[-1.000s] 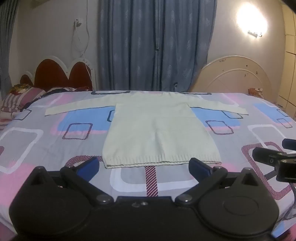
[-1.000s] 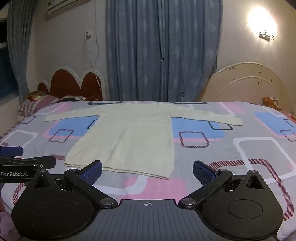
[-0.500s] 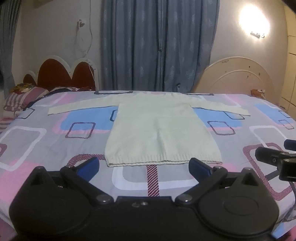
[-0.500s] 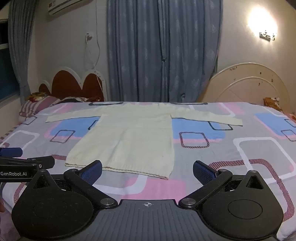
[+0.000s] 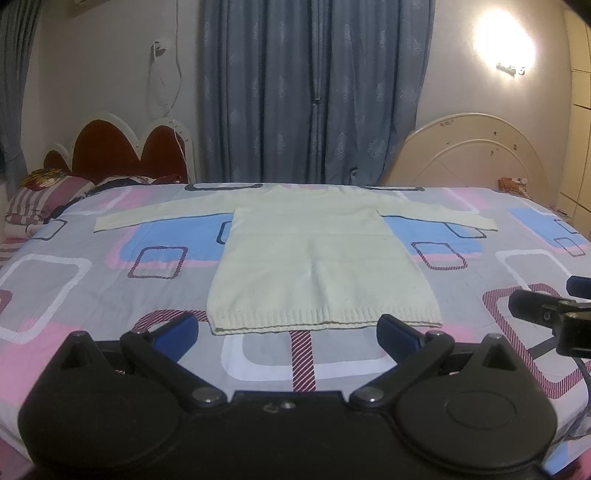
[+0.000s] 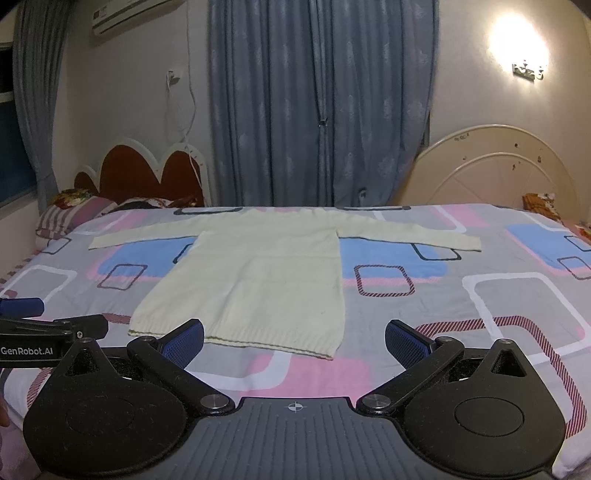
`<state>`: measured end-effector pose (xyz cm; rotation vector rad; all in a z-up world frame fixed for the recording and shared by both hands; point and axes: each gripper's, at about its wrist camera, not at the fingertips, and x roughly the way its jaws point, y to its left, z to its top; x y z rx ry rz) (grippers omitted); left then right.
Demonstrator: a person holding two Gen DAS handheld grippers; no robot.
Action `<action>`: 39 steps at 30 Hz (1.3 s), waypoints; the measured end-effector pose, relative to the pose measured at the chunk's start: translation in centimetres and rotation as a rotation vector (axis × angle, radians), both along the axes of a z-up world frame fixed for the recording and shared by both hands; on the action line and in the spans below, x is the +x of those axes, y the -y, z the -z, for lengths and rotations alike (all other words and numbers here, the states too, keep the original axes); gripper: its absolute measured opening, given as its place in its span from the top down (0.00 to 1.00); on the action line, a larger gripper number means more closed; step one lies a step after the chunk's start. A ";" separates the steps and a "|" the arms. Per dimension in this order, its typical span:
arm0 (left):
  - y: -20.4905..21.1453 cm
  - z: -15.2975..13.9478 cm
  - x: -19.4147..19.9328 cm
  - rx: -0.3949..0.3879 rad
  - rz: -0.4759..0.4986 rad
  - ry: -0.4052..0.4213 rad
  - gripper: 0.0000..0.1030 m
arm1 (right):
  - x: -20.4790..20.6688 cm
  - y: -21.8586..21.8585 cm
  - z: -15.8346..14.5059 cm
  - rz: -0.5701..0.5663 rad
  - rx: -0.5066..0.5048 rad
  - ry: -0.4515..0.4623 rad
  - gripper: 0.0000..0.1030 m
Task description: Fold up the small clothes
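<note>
Now the cream sweater (image 5: 321, 254) lies flat on the bed (image 5: 66, 280), sleeves spread, its ribbed hem just ahead of the left claw (image 5: 286, 330), which sits slightly nearer the hem than a second ago. Both claws gape wide and hold nothing. The right claw (image 6: 293, 341) faces the hem's right corner, with bare bedspread ahead of its right finger. Only the right view shows the air conditioner (image 6: 125, 14); each view catches the other claw at its edge. Open bedspread flanks the sweater on both sides.
</note>
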<state>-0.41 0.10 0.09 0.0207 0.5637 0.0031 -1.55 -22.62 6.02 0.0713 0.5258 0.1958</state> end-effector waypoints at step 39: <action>0.1 0.0 -0.2 0.012 -0.008 -0.001 0.00 | -0.4 -0.2 0.0 -0.009 0.006 0.007 0.00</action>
